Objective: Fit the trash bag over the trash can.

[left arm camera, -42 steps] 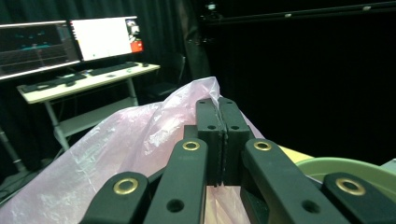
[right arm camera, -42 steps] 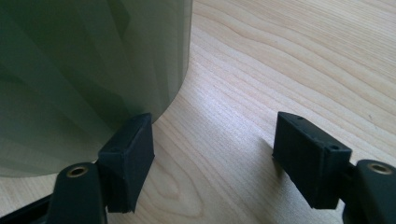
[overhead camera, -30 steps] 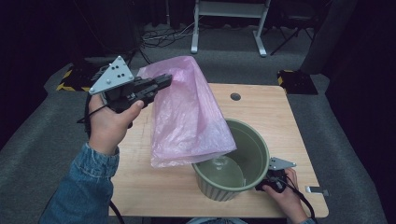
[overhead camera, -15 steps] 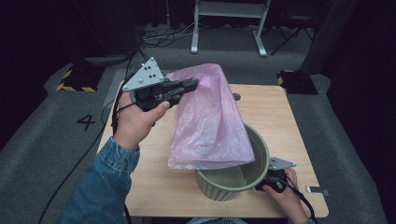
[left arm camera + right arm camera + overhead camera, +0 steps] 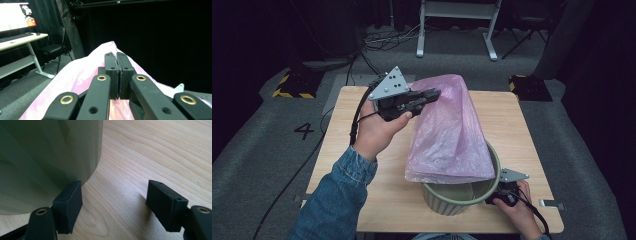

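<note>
Bag: translucent pink plastic bag (image 5: 449,137) hangs over the ribbed grey-green plastic bin (image 5: 462,195); its mouth meets the bin rim.
Bin: near the light wooden table (image 5: 522,130) front edge.
Left gripper (image 5: 434,93): raised, level, jaws clamped on the bag top.
Right gripper (image 5: 113,200): low on the table, jaws wide apart, one jaw against the bin wall, gripping nothing.

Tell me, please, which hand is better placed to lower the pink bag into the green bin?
Probably the left: its tongs are shut on the pink bag above the green bin. The right tongs stand open, one pad against the bin's wall.
</note>
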The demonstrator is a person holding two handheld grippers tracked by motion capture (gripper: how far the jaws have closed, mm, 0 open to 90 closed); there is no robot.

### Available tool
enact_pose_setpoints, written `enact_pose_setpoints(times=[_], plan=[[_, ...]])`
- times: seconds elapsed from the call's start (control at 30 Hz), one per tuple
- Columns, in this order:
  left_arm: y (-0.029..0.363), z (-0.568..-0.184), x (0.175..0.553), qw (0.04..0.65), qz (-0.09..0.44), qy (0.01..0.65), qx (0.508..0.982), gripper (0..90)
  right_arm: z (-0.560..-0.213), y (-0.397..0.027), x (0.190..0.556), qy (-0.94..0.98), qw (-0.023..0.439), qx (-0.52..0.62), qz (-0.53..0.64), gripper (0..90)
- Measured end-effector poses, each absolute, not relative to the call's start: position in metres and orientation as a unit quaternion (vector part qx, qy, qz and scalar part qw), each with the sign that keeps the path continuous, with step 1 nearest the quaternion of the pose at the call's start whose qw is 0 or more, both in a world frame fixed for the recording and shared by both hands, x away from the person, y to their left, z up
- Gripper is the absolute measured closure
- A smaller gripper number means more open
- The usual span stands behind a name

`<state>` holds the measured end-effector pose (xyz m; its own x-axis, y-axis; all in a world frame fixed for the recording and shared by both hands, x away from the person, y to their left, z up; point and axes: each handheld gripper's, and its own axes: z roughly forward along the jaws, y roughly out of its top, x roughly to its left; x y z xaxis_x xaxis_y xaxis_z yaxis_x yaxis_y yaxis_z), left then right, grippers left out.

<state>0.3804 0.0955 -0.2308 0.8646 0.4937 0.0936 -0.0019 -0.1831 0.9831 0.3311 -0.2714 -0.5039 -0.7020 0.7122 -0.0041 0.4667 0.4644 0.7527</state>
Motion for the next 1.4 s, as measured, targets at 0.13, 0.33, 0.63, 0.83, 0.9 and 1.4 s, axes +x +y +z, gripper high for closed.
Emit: enact_pose_setpoints(times=[0.13, 0.33, 0.63, 0.83, 0.9, 1.4], plan=[[0.089, -0.238, 0.384, 0.612, 0.200, 0.165, 0.748, 88.3, -0.504, -0.271, 0.331, 0.840, 0.161, 0.351, 0.381, 29.2], [0.079, -0.247, 0.389, 0.605, 0.204, 0.162, 0.752, 88.3, -0.504, -0.271, 0.331, 0.840, 0.161, 0.351, 0.380, 29.2], [0.062, -0.266, 0.391, 0.596, 0.186, 0.150, 0.766, 86.8, -0.504, -0.271, 0.331, 0.840, 0.161, 0.351, 0.380, 29.2], [0.056, -0.280, 0.383, 0.598, 0.170, 0.141, 0.770, 86.1, -0.504, -0.271, 0.331, 0.840, 0.161, 0.351, 0.380, 29.2], [0.054, -0.286, 0.380, 0.596, 0.165, 0.137, 0.774, 85.7, -0.504, -0.271, 0.331, 0.840, 0.161, 0.351, 0.381, 29.2], [0.063, -0.319, 0.365, 0.555, 0.158, 0.133, 0.806, 86.8, -0.504, -0.271, 0.331, 0.840, 0.161, 0.351, 0.381, 29.2]])
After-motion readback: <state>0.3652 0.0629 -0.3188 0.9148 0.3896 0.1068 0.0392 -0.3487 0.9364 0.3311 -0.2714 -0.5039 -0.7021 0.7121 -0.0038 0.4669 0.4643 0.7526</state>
